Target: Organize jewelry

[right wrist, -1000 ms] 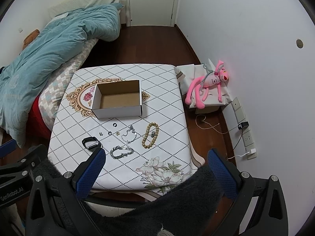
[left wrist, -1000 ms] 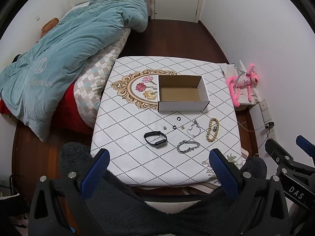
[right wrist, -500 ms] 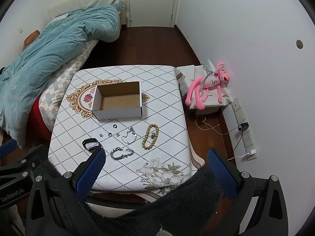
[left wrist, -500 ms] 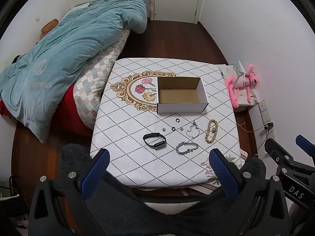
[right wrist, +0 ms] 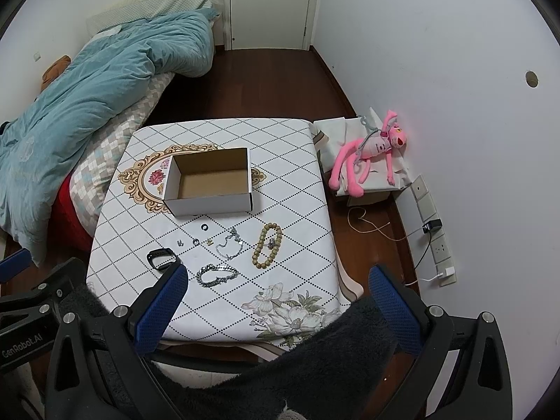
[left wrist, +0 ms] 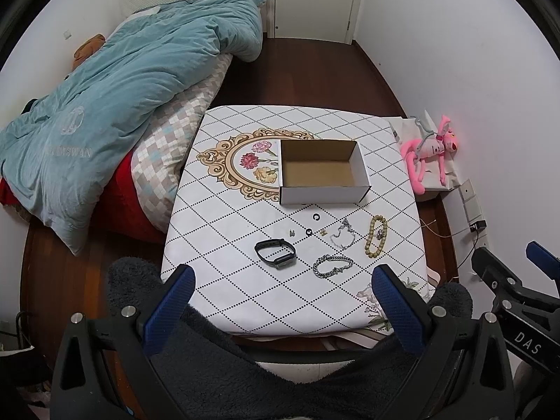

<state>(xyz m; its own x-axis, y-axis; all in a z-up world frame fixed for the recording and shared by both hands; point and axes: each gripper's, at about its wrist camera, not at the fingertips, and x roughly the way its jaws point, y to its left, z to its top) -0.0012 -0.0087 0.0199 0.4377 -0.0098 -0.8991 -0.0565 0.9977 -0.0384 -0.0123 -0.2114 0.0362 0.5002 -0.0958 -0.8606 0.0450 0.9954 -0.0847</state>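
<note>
Jewelry lies untouched below the empty box point(left wrist: 323, 171) at frame centre, so either wide, empty claw should probably descend squarely over one bracelet point(left wrist: 332, 266).

both wrist views overlook the table point(left wrist: 245, 301) from high, side by side.

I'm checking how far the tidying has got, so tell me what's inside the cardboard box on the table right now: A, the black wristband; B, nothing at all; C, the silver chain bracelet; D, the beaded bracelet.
B: the cardboard box shows only its bare brown floor, while the beaded bracelet, black wristband and silver chain bracelet all lie on the tablecloth in front of it.
</note>
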